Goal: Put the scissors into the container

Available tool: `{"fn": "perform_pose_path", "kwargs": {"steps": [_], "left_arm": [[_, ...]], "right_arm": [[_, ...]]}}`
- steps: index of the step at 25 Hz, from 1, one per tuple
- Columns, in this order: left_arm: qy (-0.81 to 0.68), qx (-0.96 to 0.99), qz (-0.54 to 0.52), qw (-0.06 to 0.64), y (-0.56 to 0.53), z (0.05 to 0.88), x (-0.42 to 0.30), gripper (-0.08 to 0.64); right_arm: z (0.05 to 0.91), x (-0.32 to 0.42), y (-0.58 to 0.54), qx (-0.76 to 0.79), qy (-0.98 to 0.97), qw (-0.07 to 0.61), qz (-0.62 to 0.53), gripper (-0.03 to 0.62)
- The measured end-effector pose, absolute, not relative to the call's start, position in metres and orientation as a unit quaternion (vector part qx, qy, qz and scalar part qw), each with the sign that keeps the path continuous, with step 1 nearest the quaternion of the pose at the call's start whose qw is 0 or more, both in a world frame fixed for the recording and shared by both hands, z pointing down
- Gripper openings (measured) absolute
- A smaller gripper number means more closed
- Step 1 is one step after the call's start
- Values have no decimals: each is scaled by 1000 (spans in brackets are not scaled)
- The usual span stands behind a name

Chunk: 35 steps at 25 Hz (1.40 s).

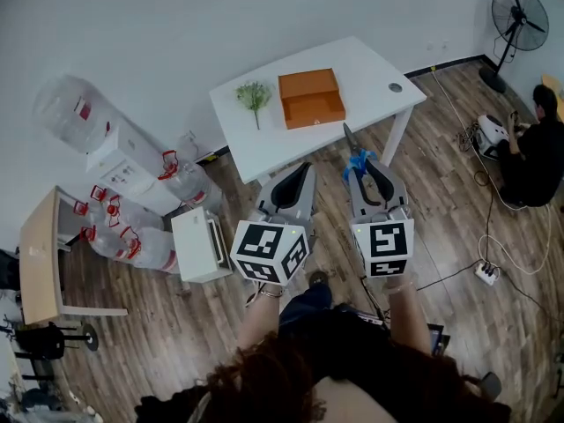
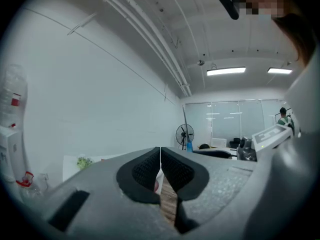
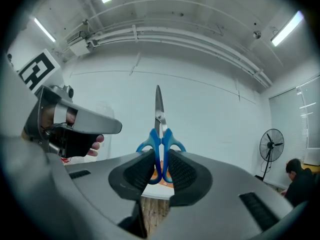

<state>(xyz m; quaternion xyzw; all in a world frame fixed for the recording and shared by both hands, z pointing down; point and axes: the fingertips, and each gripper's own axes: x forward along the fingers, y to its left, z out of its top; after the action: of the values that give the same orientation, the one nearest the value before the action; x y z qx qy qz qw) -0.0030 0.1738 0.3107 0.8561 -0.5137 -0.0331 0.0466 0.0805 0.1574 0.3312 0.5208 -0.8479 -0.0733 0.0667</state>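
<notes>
An orange open container [image 1: 311,98] lies on the white table [image 1: 361,60], beyond both grippers. My right gripper [image 1: 363,162] is shut on the blue handles of the scissors [image 1: 356,155], held in the air over the floor just short of the table's near edge. The steel blades point up and away toward the container. In the right gripper view the scissors [image 3: 159,129] stand upright between the pads of the right gripper [image 3: 161,156]. My left gripper [image 1: 304,169] hovers beside it, to the left. The left gripper [image 2: 160,152] is shut with nothing in it.
A small green sprig [image 1: 254,95] lies left of the container. Water jugs [image 1: 132,241] and a white cabinet [image 1: 201,245] stand on the wooden floor at left. A standing fan [image 1: 520,16], a seated person [image 1: 534,148] and a power strip [image 1: 486,272] are at right.
</notes>
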Motion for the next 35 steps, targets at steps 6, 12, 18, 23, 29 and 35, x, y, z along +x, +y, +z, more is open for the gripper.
{"fn": "perform_pose_path", "kwargs": {"steps": [6, 12, 18, 23, 29, 35], "left_arm": [[-499, 864, -39, 48, 144, 310, -23, 18], [-481, 874, -37, 52, 124, 312, -37, 18], [-468, 881, -39, 59, 105, 313, -42, 18], [-458, 886, -43, 63, 85, 315, -37, 18], [-460, 884, -42, 64, 52, 318, -32, 18], [-472, 878, -39, 65, 4, 319, -32, 18]], "right_arm": [[334, 58, 128, 527, -843, 74, -74, 75], [335, 40, 108, 539, -835, 76, -73, 75], [338, 33, 93, 547, -830, 84, -67, 75], [339, 35, 76, 552, -826, 89, -67, 75], [341, 42, 43, 551, -825, 95, -75, 75], [349, 43, -6, 541, -832, 103, -69, 75]]}}
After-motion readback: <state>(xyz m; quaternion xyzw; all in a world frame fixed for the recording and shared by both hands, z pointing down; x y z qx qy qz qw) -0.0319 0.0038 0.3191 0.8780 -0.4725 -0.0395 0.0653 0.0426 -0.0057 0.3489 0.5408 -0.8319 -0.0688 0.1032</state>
